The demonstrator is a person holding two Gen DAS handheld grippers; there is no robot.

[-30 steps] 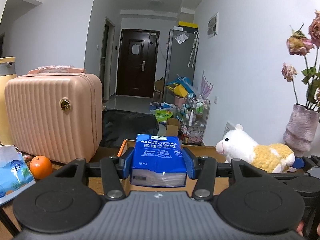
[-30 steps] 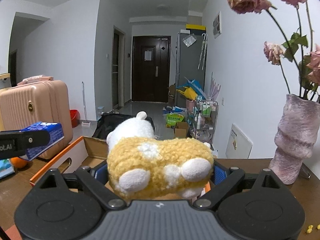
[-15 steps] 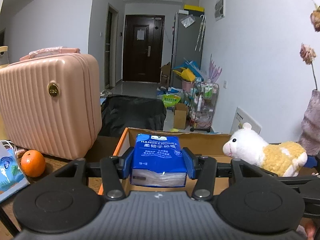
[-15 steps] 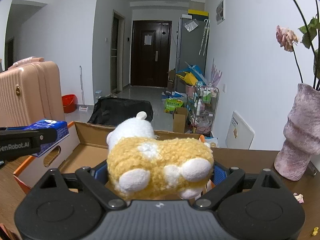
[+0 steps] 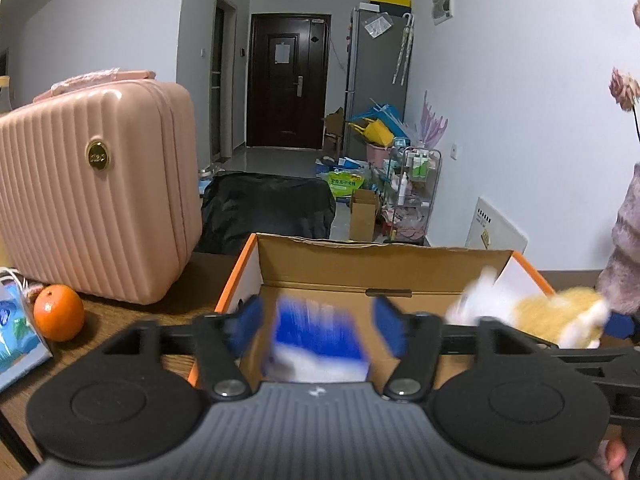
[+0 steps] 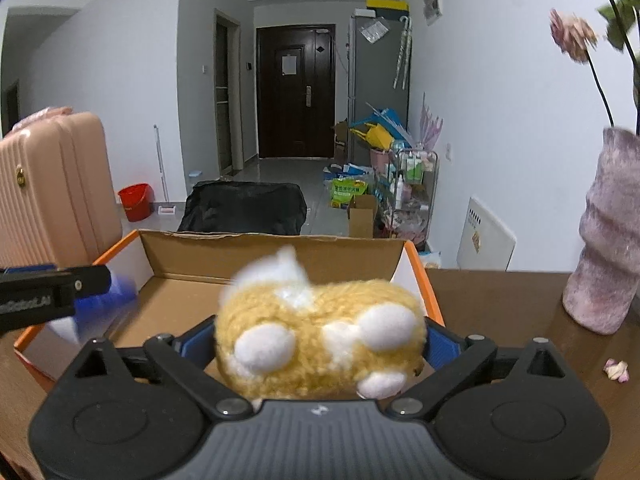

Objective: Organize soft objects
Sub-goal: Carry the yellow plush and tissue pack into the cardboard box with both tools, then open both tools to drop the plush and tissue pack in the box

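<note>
An open cardboard box [image 5: 384,268] with orange edges sits on the wooden table; it also shows in the right wrist view [image 6: 272,252]. My left gripper [image 5: 320,326] is open over the box, and the blue tissue pack [image 5: 320,338] is blurred between its spread jaws, apart from both pads. The pack shows as a blue blur in the right wrist view [image 6: 108,294]. My right gripper [image 6: 316,344] holds the yellow and white plush sheep [image 6: 320,336] over the box's right side. The sheep is blurred in the left wrist view [image 5: 532,312].
A pink suitcase [image 5: 92,188] stands at the left on the table, with an orange [image 5: 58,312] and a tissue bag [image 5: 16,336] in front. A purple vase [image 6: 612,232] with dried flowers stands at the right. A petal [image 6: 616,368] lies near it.
My left gripper has opened and let go of the blue tissue pack, which drops into the box. Both grippers have moved forward over the box. The sheep stays gripped.
</note>
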